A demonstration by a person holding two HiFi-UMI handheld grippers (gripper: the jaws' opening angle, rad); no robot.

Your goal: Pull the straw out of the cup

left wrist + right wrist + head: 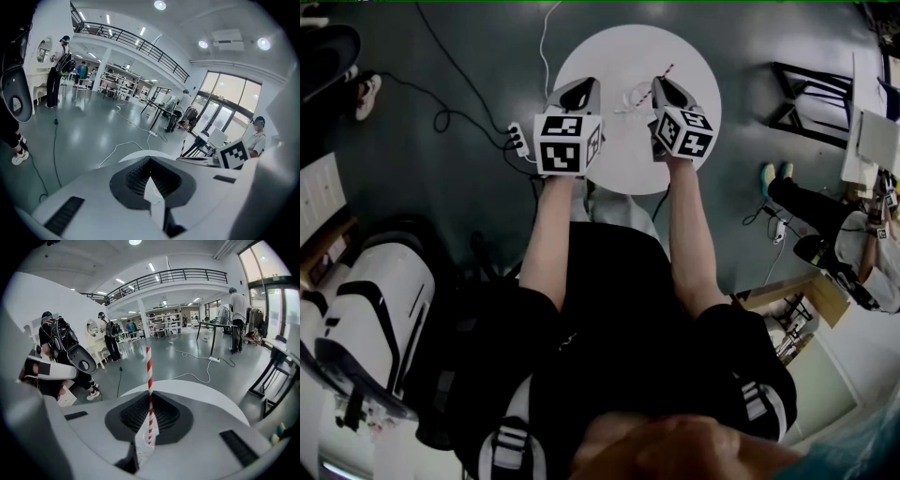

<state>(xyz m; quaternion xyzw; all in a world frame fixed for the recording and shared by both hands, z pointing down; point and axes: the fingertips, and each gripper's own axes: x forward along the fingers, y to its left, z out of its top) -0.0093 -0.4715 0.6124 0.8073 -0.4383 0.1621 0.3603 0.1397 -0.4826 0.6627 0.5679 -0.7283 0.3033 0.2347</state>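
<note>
One thin straw [149, 376], striped red and white: weighs next to nothing, probably paper, so creases or flattens under a hard pinch and slips little against ribbed pads. Best taken on the shaft a little above its lower end, squeezed only enough to stop sliding, and kept in line with the pull. Sits now between the closed jaws of the right tool [662, 84], clamped near the bottom end, rising upright well past the jaw tips. Looks already clear of the cup [635, 97], a faint transparent shape standing on the round white surface [698, 56] between the two tools; contact with either tool not discernible. Jaws of the left tool [150, 165] pressed together, nothing made out between them. Both forearms [551, 234] stretched forward and side by side over the near half of the surface, right tool level with the left and just beside the cup.
</note>
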